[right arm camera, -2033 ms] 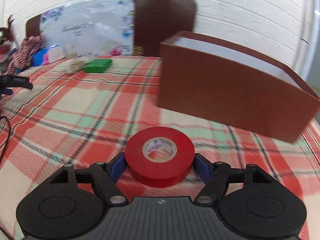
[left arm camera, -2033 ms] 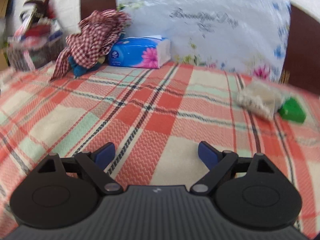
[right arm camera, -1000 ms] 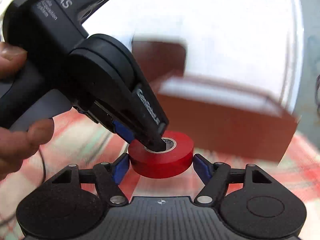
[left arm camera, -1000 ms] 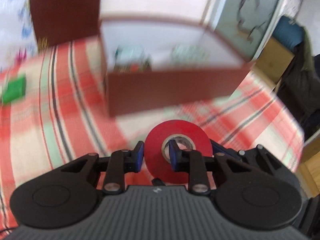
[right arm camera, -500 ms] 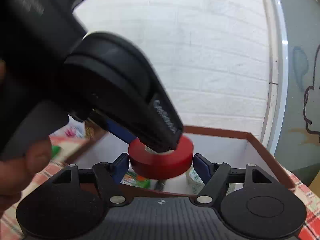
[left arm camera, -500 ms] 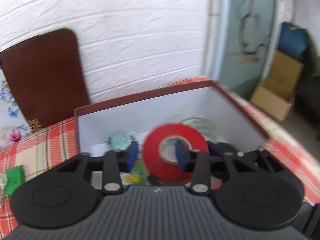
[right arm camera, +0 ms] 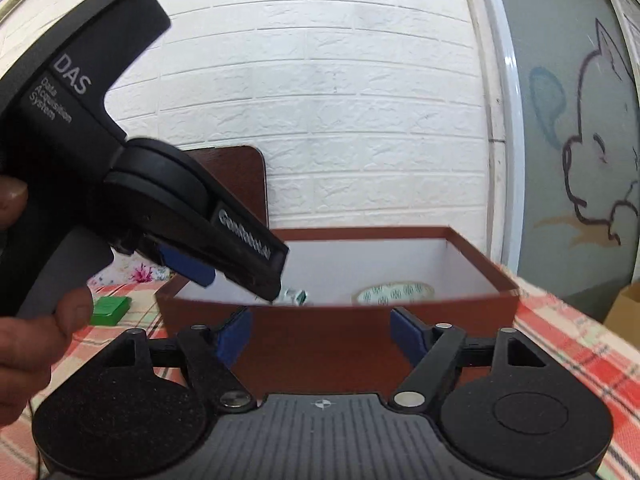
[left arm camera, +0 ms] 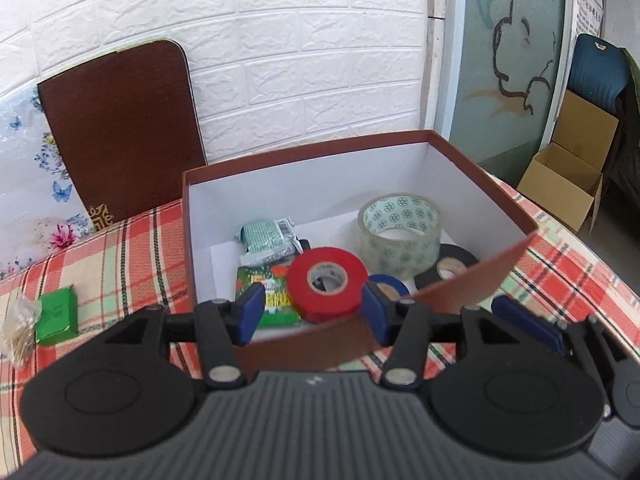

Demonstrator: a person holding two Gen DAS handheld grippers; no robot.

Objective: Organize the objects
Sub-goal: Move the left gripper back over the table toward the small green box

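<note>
Left gripper (left arm camera: 312,308): jaws opening, pads clear of the red tape roll (left arm camera: 327,289) lying in the brown box (left arm camera: 472,280). Right gripper (right arm camera: 320,334): wide, empty, outside the box wall. Roll, I judge: light, stiff, smooth; you grip it across its outer rim.

Left gripper (left arm camera: 312,312): tilted downward, jaws opening, blue pads (left arm camera: 251,312) clear of anything, nothing gripped. Seen from right wrist view as black body slanting down to right, gripped by person's hand (right arm camera: 36,320), fingers wrapped round handle.
Right gripper (right arm camera: 320,336): near level, jaws apart, empty.
</note>
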